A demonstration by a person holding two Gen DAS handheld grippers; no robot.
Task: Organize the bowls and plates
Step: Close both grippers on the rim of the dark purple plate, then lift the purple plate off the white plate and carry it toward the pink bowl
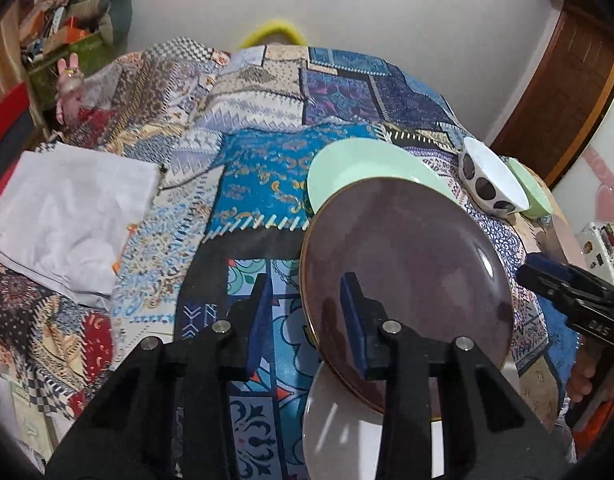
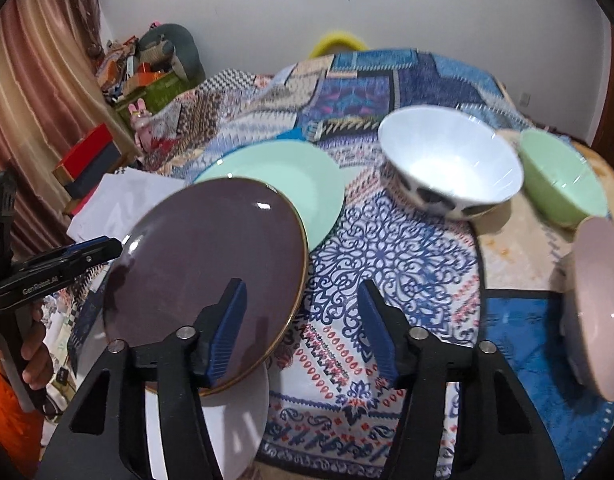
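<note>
— Left gripper (image 1: pixel 307 284): jaws at a narrow-to-middling gap, nothing clamped. Left rim of brown plate (image 1: pixel 407 264) between the two fingers, right finger over the plate face, left finger over patterned cloth (image 1: pixel 247 184). No pad seen pressing.

— Noted. Right gripper (image 2: pixel 302 286)?

— Somewhat wider gap, also holding nothing. Mirror arrangement: right rim of the brown plate (image 2: pixel 211 264) between the fingers, left finger above the plate, right finger above the cloth (image 2: pixel 387 240).

— Plate position?

— Tilted, near edge resting on white plate (image 2: pixel 235 420), far edge overlapping mint plate (image 2: pixel 303 184). All three at the near left of the table.

— Bowls?

— Spotted bowl (image 2: pixel 451 168) upright past the plates, to the right. Green bowl (image 2: pixel 563 176) just beside it, further right; contact between them not resolvable. Pink bowl (image 2: pixel 599 308) at the right edge of the right wrist view, apart from the other two, blurred.

— Anything else?

— Left gripper (image 2: pixel 95 252) visible from the right wrist view, tip at the brown plate's left rim, handle in a hand (image 2: pixel 31 356).
</note>
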